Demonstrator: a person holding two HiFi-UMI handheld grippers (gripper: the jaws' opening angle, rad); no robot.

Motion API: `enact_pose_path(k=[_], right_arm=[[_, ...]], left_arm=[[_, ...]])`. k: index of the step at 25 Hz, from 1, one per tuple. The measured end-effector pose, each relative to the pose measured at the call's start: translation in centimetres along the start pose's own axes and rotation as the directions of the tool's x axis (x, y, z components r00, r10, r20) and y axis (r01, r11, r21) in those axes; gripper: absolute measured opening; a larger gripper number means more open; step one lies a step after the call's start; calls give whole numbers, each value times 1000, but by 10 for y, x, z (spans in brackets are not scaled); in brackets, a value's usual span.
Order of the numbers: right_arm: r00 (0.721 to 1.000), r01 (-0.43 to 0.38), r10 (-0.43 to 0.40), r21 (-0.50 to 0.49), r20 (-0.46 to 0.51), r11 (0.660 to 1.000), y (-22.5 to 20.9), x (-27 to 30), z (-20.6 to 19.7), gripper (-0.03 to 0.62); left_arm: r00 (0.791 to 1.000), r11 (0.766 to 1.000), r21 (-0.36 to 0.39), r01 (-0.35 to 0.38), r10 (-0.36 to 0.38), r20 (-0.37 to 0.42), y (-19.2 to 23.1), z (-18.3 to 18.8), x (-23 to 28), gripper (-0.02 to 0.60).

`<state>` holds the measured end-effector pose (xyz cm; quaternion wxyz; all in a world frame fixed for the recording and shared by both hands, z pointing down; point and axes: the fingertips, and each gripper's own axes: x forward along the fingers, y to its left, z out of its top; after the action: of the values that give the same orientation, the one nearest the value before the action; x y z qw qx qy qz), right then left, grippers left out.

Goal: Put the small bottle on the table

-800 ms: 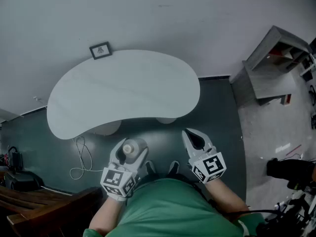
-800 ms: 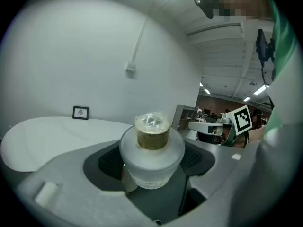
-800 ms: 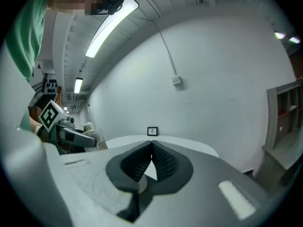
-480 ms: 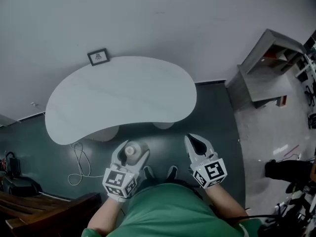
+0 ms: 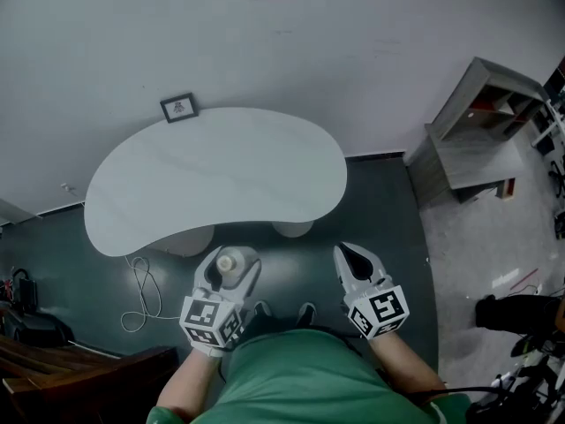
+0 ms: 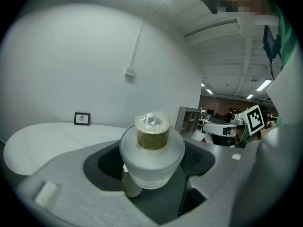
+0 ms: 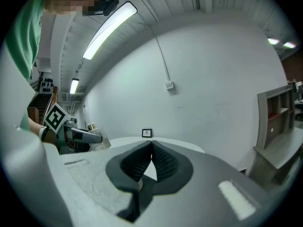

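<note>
The big white bean-shaped table point(image 5: 221, 175) stands just ahead; the carrying step looks to be in hand, since the bottle is up in the air over the dark green floor point(image 5: 291, 263), short of the table's near edge; next, the left claw point(image 5: 233, 256) should reach past that edge, go down until the bottle sits flat, then let go; that claw is spread wide and squeezes the small frosted white bottle with a gold cap point(image 6: 151, 148) upright between its dark pads; the right claw point(image 7: 151, 146) is pinched closed on nothing.
</note>
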<state>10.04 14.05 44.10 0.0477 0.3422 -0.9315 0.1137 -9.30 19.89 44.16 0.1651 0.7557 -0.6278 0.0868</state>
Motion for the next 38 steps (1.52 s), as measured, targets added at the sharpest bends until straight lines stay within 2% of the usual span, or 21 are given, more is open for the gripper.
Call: enact_pose_path(k=[5, 20, 29, 38], right_arm=[[1000, 14, -14, 18, -7, 1000, -16, -11, -1, 2], [993, 111, -110, 29, -33, 993, -54, 19, -1, 2], [979, 201, -200, 20, -51, 979, -87, 72, 18, 2], [959, 266, -265, -6, -96, 964, -100, 121, 30, 2]], left_arm=[[999, 999, -10, -42, 42, 11, 1, 9, 6, 345], [999, 999, 9, -37, 37, 13, 40, 20, 61, 345], [999, 997, 61, 43, -43, -3, 74, 31, 133, 345], [992, 984, 123, 128, -125, -27, 106, 40, 194, 345]])
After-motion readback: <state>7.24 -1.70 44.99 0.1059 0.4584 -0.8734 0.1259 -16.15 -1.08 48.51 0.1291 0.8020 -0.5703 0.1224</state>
